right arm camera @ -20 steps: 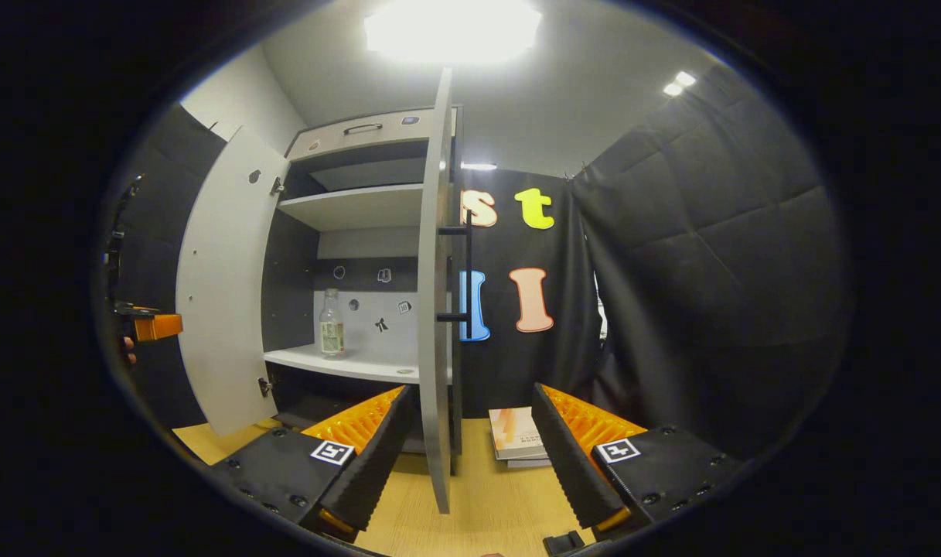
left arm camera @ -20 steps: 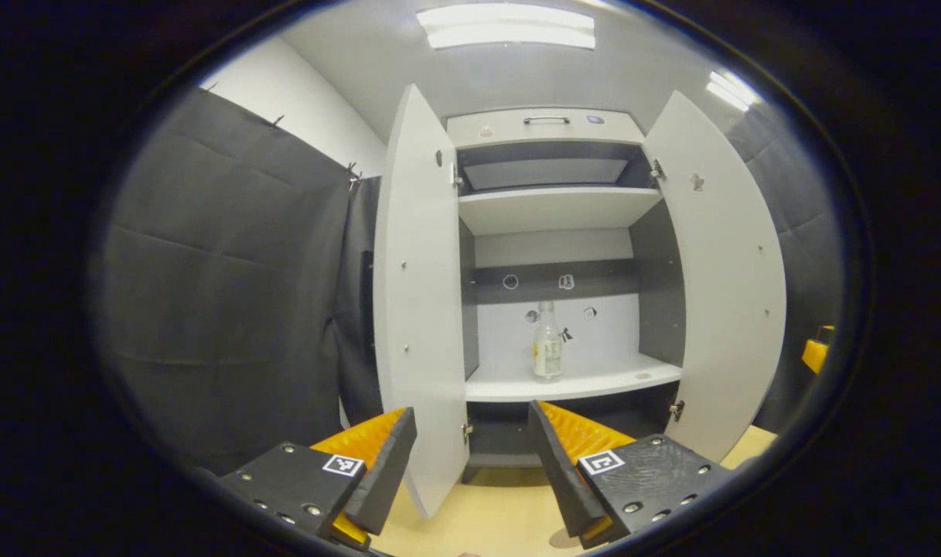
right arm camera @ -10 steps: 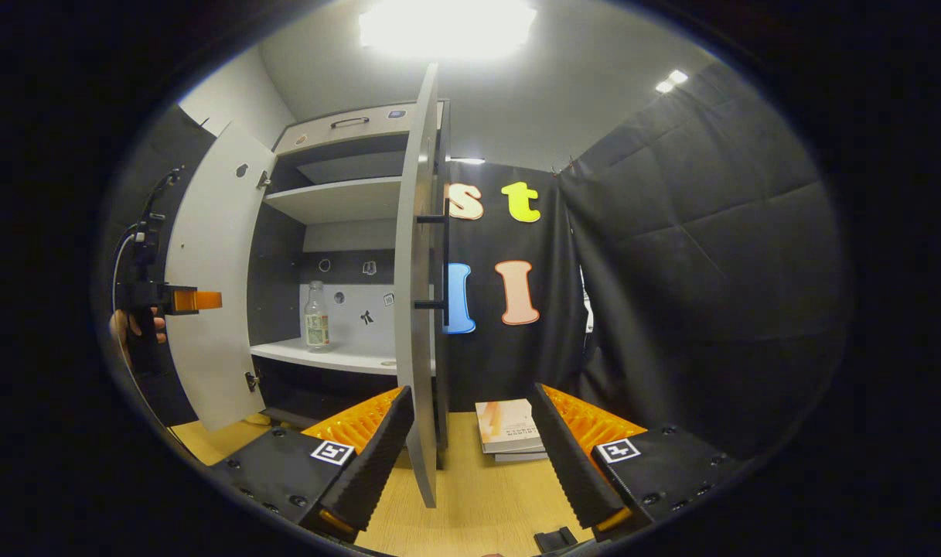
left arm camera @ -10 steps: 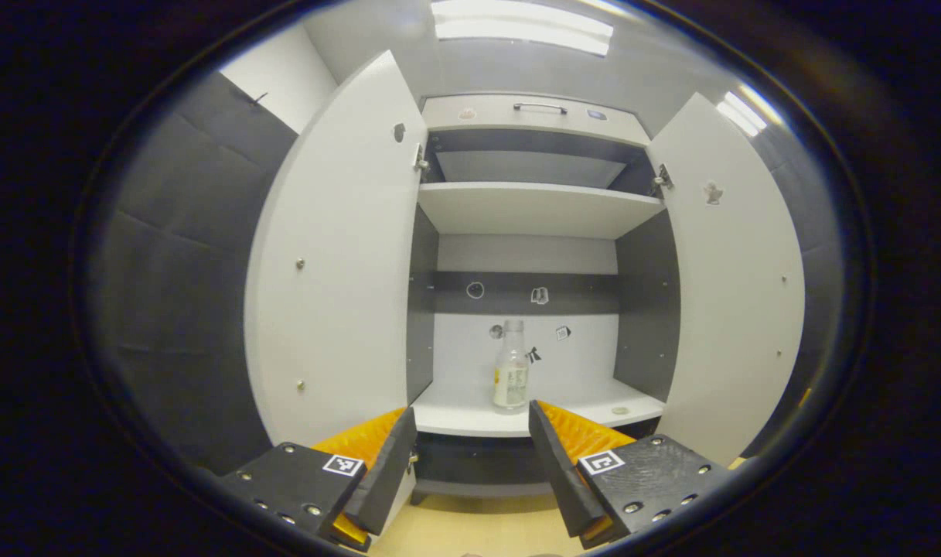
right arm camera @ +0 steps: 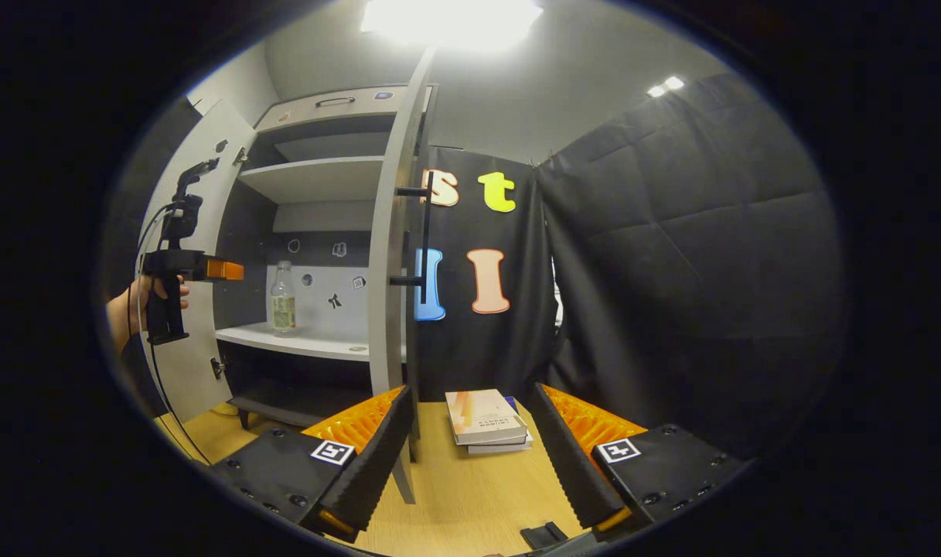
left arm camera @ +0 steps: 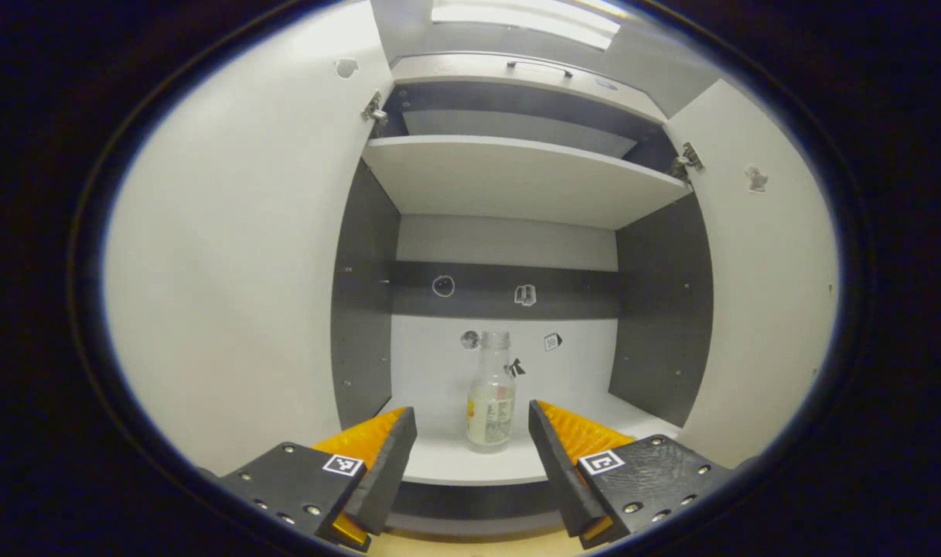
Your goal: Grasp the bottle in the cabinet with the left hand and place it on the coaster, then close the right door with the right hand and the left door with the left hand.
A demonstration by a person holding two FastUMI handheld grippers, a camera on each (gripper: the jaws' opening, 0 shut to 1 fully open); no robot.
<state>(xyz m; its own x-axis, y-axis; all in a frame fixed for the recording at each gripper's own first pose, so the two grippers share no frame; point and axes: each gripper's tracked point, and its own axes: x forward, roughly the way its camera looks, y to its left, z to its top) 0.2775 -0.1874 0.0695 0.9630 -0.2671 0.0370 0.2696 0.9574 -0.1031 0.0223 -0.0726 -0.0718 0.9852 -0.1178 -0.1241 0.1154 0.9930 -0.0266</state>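
Note:
A clear bottle (left arm camera: 491, 402) with a pale label stands upright on the cabinet's lower shelf (left arm camera: 470, 464). My left gripper (left arm camera: 471, 408) is open just in front of that shelf, the bottle centred beyond its gap and untouched. Both white doors stand open, the left door (left arm camera: 230, 255) and the right door (left arm camera: 764, 294). In the right gripper view the bottle (right arm camera: 283, 288) stands a short way ahead of the left gripper (right arm camera: 224, 269), which a hand (right arm camera: 126, 309) holds. My right gripper (right arm camera: 471, 389) is open and holds nothing, low over the wooden table (right arm camera: 478, 495), near the right door's edge (right arm camera: 383, 271).
The right door's outer face carries a black bar handle (right arm camera: 424, 232). A small stack of books (right arm camera: 485, 418) lies on the table beyond my right gripper. A small dark flat piece (right arm camera: 543, 534) lies at the table's near edge. An upper shelf (left arm camera: 516, 178) spans the cabinet.
My left gripper has moved forward between the open doors, close to the lower shelf and the bottle. The right gripper has drifted slightly to the right of the right door's edge. Both stay open.

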